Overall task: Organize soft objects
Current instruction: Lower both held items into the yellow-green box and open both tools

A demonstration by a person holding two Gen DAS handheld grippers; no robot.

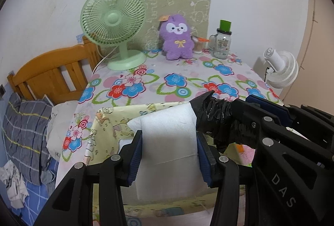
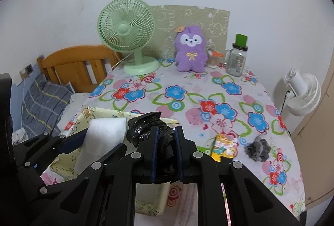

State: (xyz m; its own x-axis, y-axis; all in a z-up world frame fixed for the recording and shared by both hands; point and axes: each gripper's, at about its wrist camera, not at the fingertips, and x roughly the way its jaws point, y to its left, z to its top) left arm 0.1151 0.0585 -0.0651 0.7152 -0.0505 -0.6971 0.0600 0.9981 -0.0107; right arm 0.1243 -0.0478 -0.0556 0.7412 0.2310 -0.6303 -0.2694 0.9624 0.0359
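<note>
My left gripper [image 1: 169, 138] is shut on a white foam block [image 1: 169, 142], held over a pale yellow cartoon-print fabric box [image 1: 108, 130]. The block also shows in the right wrist view [image 2: 106, 132]. My right gripper [image 2: 166, 134] is shut on a crumpled black plastic bag [image 2: 146, 126], just right of the foam block; the bag also shows in the left wrist view [image 1: 217, 115]. A purple plush toy [image 1: 177, 37] sits upright at the table's back. A small grey fuzzy object [image 2: 257, 147] lies on the tablecloth to the right.
A green desk fan [image 1: 113, 23] stands at the back left, a glass jar with a green lid [image 1: 223, 40] at the back right. A white fan [image 2: 302, 92] stands beyond the right edge. A wooden bed headboard [image 1: 54, 71] and grey plaid pillow [image 1: 25, 132] lie left. A yellow picture card [image 2: 223, 145] lies near my right gripper.
</note>
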